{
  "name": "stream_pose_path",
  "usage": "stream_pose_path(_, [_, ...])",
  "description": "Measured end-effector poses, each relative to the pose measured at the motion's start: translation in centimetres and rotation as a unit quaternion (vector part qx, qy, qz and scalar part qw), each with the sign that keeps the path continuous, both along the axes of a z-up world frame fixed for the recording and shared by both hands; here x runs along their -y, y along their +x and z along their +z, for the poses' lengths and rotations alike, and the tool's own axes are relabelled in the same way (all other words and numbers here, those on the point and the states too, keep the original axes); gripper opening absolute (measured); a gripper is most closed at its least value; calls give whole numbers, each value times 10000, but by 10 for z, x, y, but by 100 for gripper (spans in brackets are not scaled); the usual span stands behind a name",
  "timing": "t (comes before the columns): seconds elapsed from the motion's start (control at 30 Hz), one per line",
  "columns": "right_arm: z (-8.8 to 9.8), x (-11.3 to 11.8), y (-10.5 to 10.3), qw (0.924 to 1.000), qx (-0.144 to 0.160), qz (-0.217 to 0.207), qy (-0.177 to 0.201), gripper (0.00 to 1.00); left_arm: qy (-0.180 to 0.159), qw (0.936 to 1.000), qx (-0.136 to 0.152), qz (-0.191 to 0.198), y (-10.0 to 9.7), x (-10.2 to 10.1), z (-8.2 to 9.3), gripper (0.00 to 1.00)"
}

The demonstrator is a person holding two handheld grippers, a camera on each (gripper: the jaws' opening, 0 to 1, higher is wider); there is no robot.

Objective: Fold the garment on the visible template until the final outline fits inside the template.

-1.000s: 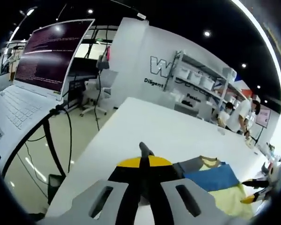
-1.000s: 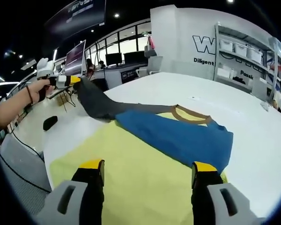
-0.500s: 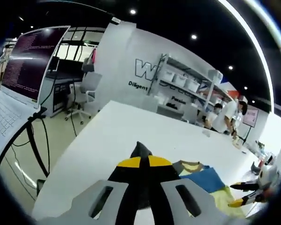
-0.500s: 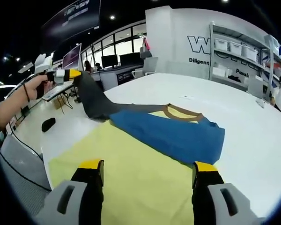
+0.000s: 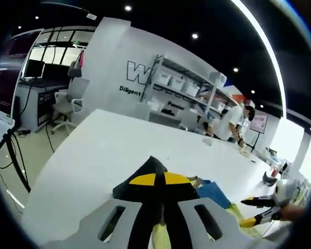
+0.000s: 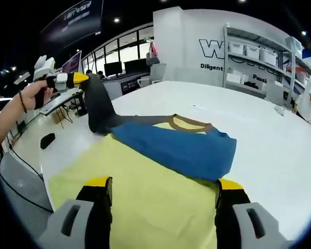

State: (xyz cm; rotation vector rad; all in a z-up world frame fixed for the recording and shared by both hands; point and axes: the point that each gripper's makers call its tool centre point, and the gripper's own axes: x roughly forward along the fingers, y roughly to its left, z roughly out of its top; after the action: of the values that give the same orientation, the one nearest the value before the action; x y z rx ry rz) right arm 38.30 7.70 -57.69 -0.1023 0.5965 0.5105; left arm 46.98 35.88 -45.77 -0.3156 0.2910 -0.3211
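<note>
One sleeve (image 6: pixel 96 106) now rises higher, pinched in the closed left gripper (image 6: pixel 78 79), ready to fold inward; right gripper (image 6: pixel 163 188) hovers wide open, empty.

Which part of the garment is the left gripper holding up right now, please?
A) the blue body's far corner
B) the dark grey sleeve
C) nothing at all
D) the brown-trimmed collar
B: in the right gripper view the left gripper is shut on the dark grey sleeve, which hangs lifted from the garment lying on the yellow template.
</note>
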Motion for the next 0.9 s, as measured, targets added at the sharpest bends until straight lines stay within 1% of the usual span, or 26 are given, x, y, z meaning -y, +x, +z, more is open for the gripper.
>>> stream_pose_path(0.1, [-1,2,-1,10000,-62,-28,19,82,10,9999,60,-85,2,9,3,0])
stream_pose_path(0.17, [-4,4,-2,9999,-147,-49,41,82,-81,9999,78,-119,3,16,7,0])
stream_pose_path(0.23, [-5,6,-3,9999,-155,-60,33,83,-152,9997,105,-161,5,22,10,0])
stream_pose_path(0.3, [-6,6,-4,9999,-163,-51,19,83,-161,9996,133,-198,7,27,13,0])
stream_pose_path(0.37, [-6,6,-5,9998,-169,-57,23,83,-149,9993,192,-288,10,36,19,0])
stream_pose_path(0.57, [-6,10,-4,9998,-154,-132,22,84,-239,9981,316,-480,17,54,30,0])
stream_pose_path(0.7, [-8,12,-5,9997,-161,-176,13,84,-302,9965,356,-688,22,73,36,0])
stream_pose_path(0.77, [-9,12,-5,9997,-152,-168,16,84,-261,9959,429,-757,25,81,40,0])
stream_pose_path(0.8, [-10,12,-5,9997,-161,-184,4,84,-183,9952,455,-842,26,87,42,0])
stream_pose_path(0.9, [-12,11,-6,9997,-164,-165,-32,84,-211,9936,485,-999,30,99,46,0])
